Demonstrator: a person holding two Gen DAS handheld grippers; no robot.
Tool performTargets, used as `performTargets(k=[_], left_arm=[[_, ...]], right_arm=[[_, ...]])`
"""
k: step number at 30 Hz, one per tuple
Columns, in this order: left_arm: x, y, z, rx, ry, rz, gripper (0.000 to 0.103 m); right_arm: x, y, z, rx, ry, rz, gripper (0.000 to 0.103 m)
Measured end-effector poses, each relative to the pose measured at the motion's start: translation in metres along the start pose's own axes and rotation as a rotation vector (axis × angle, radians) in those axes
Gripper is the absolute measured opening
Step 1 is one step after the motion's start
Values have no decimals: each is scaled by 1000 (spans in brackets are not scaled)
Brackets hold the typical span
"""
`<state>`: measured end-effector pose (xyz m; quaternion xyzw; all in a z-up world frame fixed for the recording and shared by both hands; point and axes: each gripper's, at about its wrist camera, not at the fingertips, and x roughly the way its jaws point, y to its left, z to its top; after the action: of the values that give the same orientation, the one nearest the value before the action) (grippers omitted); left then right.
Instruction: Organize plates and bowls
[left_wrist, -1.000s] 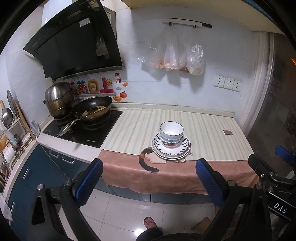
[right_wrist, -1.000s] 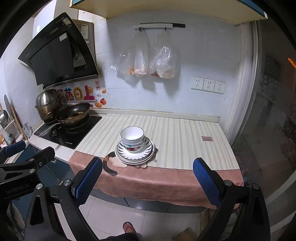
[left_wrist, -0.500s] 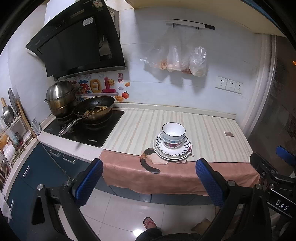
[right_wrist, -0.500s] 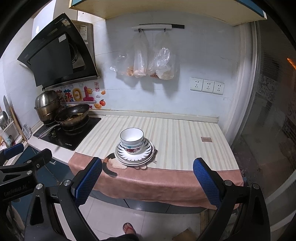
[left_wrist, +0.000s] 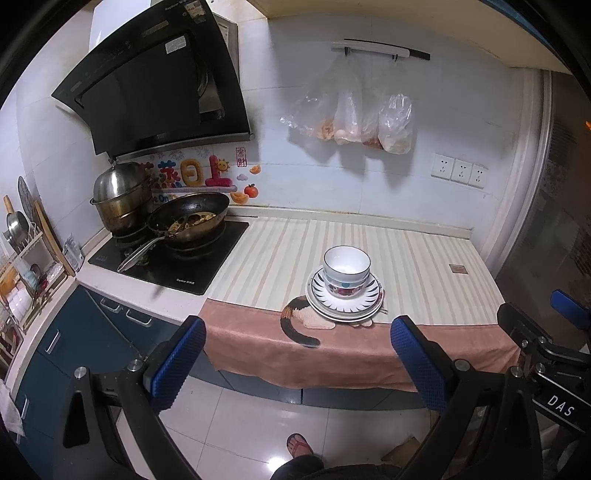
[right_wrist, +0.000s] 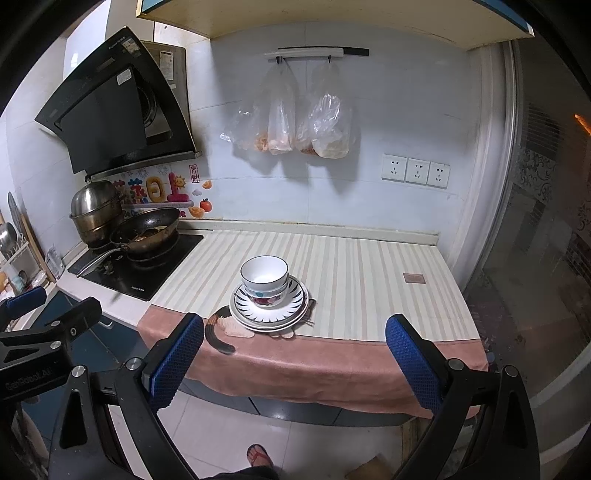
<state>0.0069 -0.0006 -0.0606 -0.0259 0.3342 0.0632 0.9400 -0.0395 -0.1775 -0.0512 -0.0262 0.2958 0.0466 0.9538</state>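
Your left gripper (left_wrist: 297, 360) and right gripper (right_wrist: 295, 356) both gape wide, holding nothing, well short of the white blue-rimmed bowls (left_wrist: 346, 270) stacked on patterned round plates (left_wrist: 369, 302) near the striped counter's (left_wrist: 424, 273) front edge.

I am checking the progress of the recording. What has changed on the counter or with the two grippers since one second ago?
Almost nothing. Both views shift only slightly. The left gripper and the right gripper are open and empty as before, held back from the counter. Nothing was grasped or released. The bowls still sit stacked on the plates, unmoved.
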Motion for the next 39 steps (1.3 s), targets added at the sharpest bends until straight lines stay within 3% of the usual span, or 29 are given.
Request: performTargets(k=[39], left_arm=[[3,3,2,-1,6,3,103]], right_arm=[[5,-3,3,-1,0,-7,101]])
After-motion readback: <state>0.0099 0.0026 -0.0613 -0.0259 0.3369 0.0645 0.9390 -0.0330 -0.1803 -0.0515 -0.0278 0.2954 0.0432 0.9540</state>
